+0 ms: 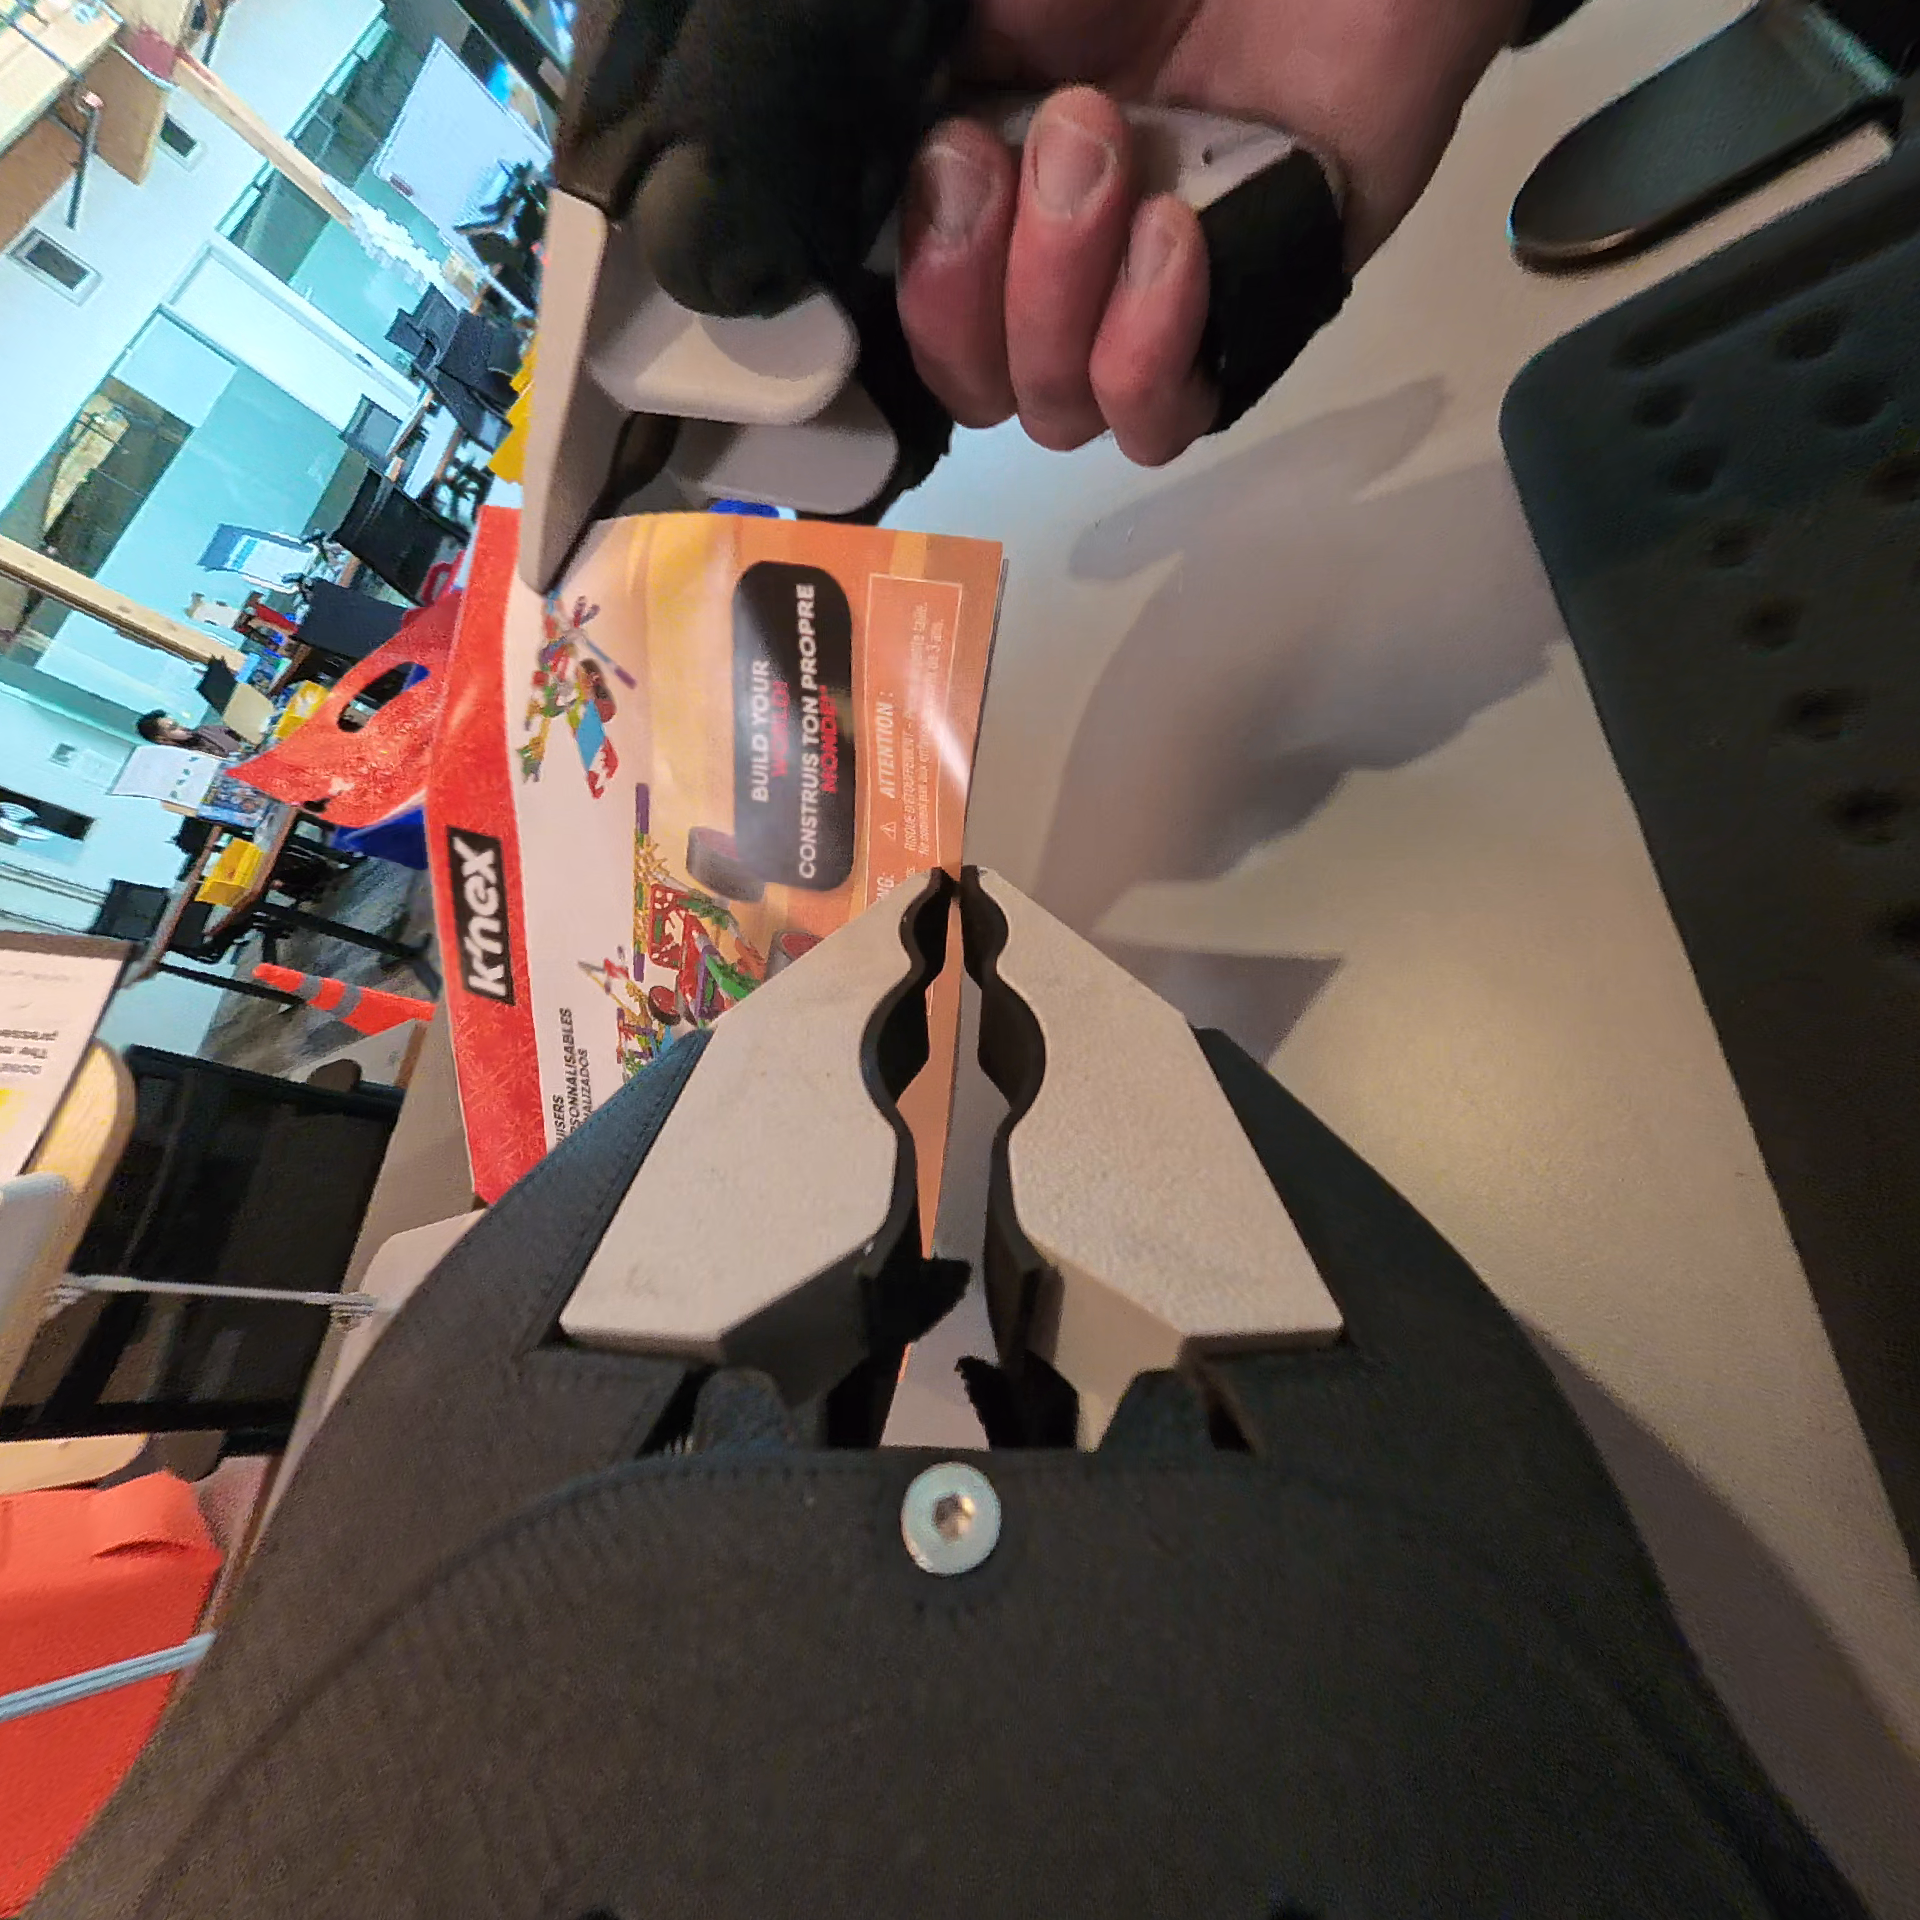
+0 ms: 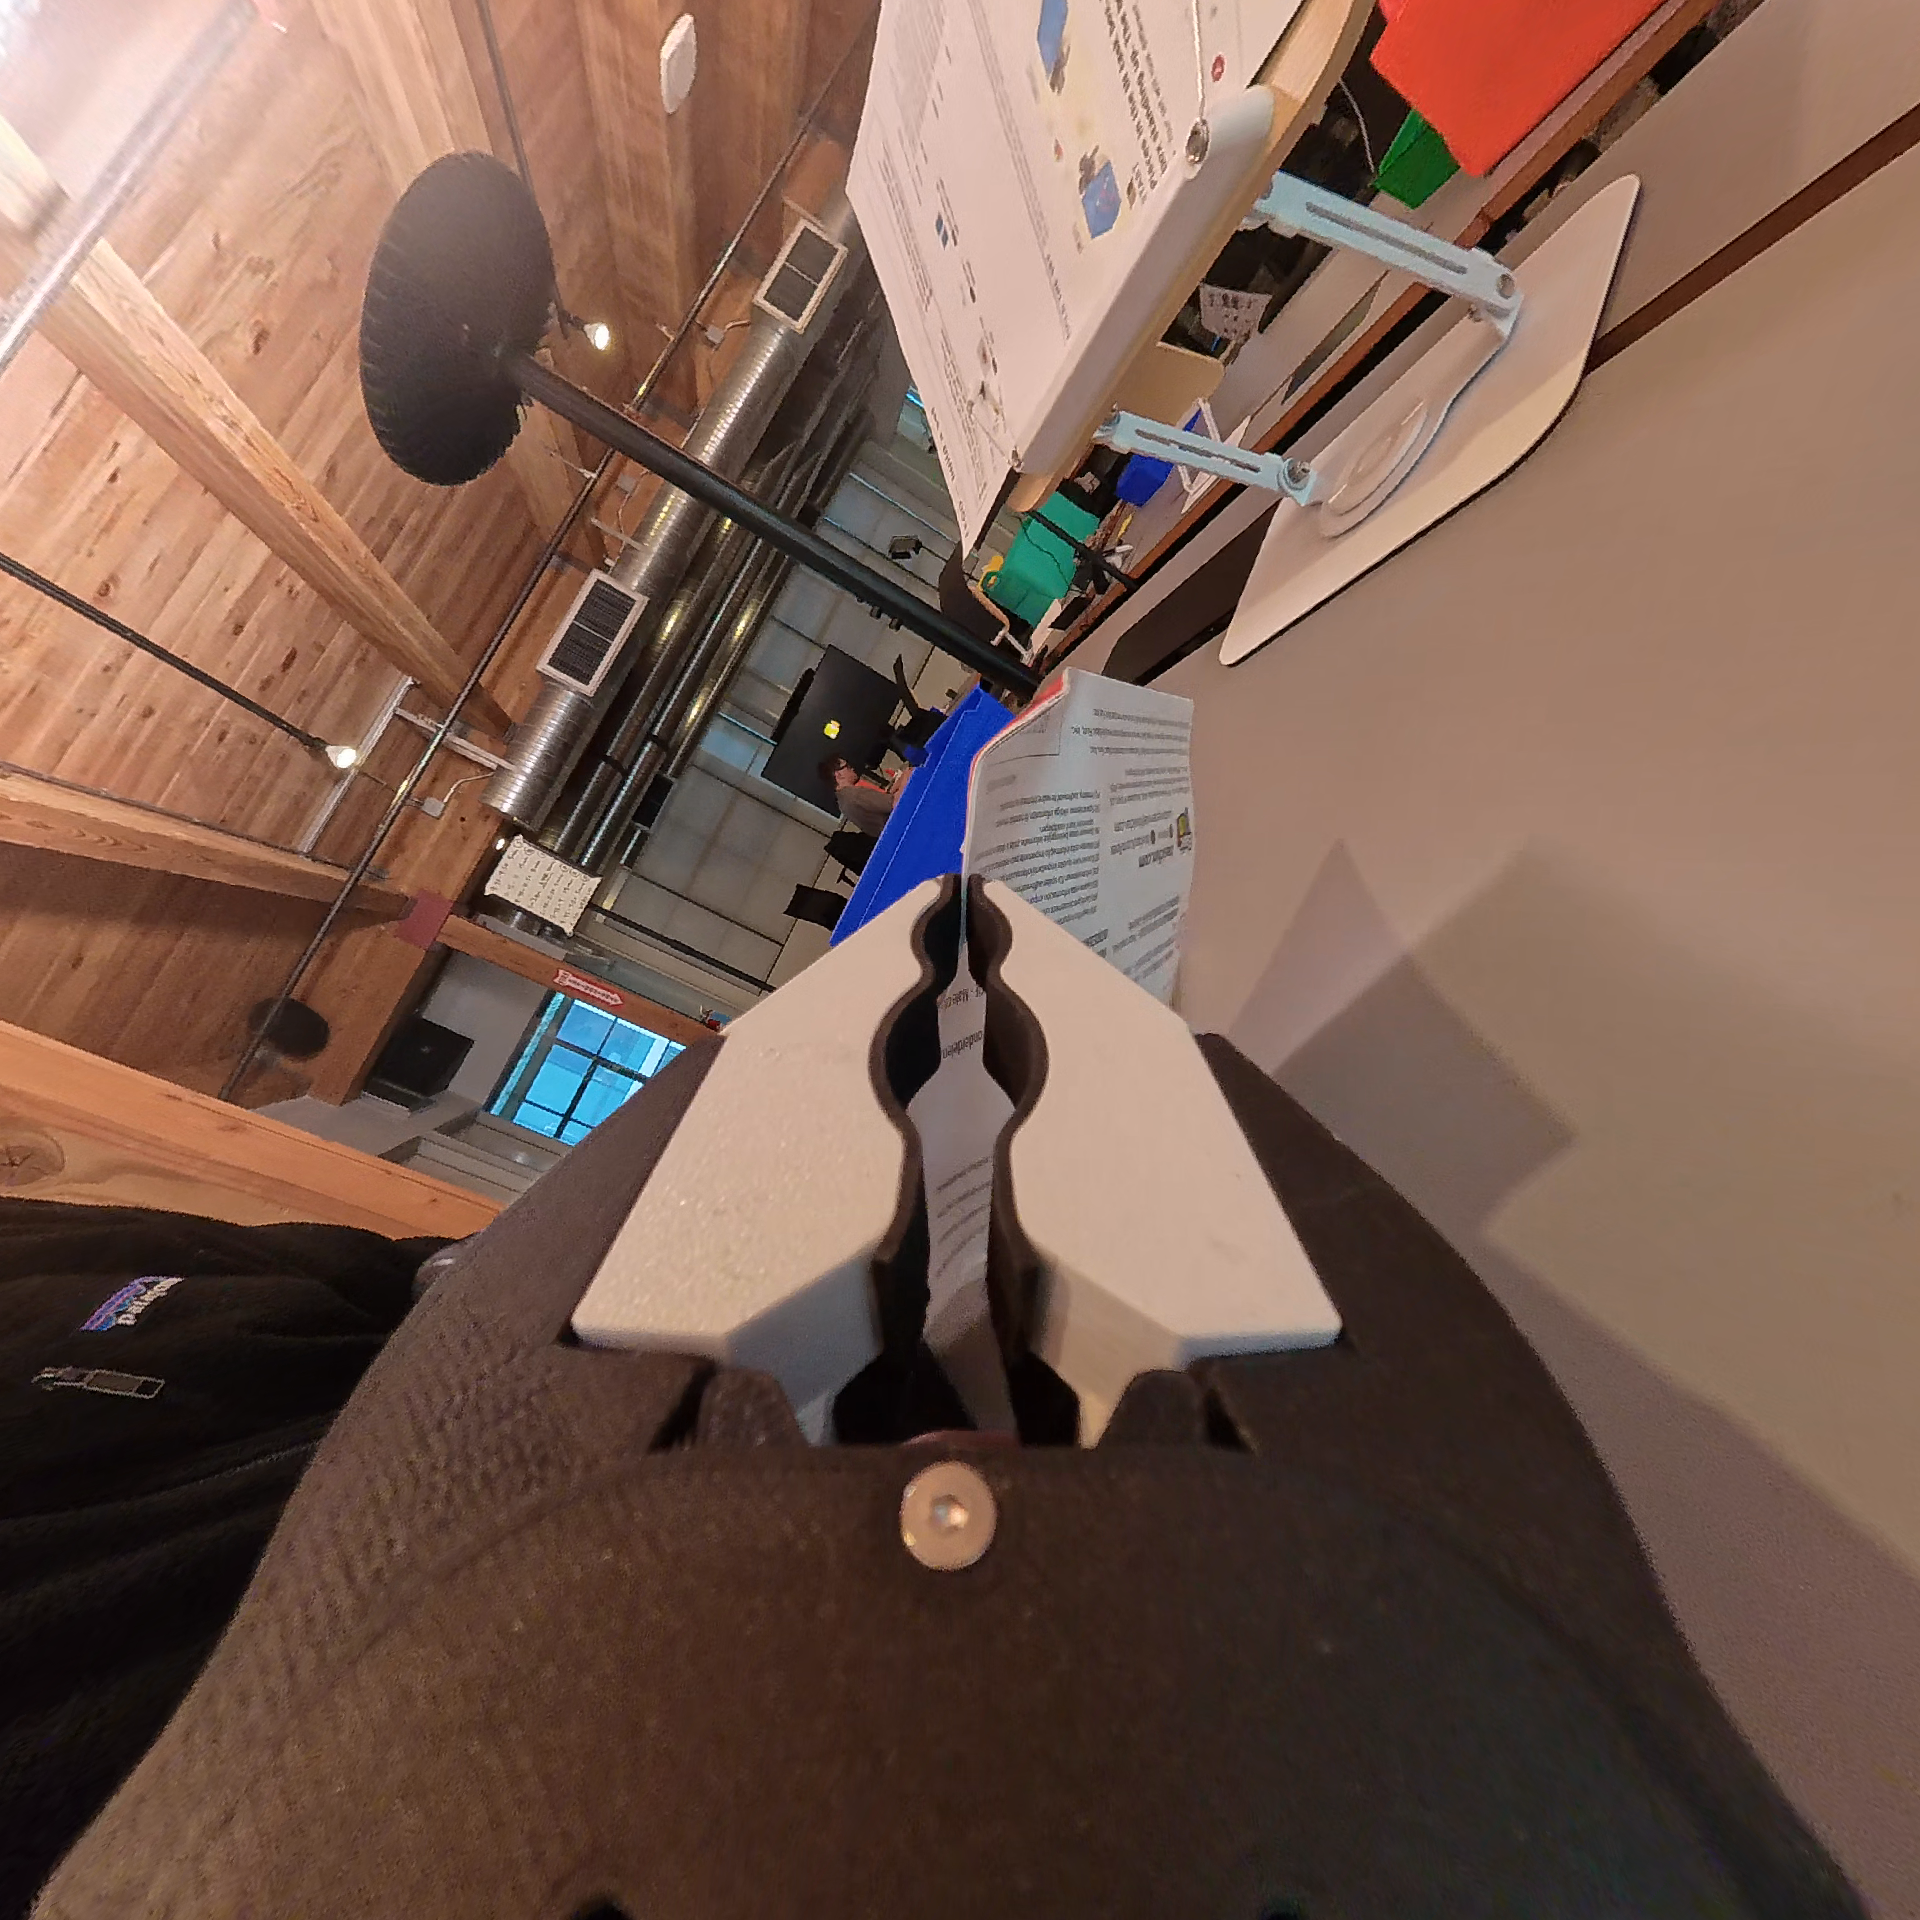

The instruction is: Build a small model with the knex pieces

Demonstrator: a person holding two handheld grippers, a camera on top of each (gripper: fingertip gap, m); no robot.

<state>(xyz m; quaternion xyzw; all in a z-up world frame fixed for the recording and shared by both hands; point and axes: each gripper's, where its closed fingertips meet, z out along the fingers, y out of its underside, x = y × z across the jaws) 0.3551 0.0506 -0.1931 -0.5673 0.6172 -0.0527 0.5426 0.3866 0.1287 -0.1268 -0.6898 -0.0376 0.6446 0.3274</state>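
Observation:
A colourful printed booklet (image 1: 727,790) with an orange and red cover stands on edge above the pale table (image 1: 1351,1091). My left gripper (image 1: 956,878) is shut on its orange edge, which runs thin between both pads. My right gripper (image 1: 551,571), held by a hand (image 1: 1049,270), grips the booklet's far edge. In the right wrist view my right gripper (image 2: 961,883) is shut on the booklet's white printed side (image 2: 1091,831), which runs between its pads.
A red cardboard handle piece (image 1: 353,727) lies behind the booklet. A black perforated panel (image 1: 1766,623) stands at the right. A blue bin (image 2: 914,821), a tilted white document stand (image 2: 1091,208) on a flat base (image 2: 1455,436) and an orange box (image 2: 1507,73) stand farther off. My right fingertips sit around 11 cm from my left ones. Between my left fingertips and the black perforated panel (image 1: 1766,623) there is roughly 15 cm.

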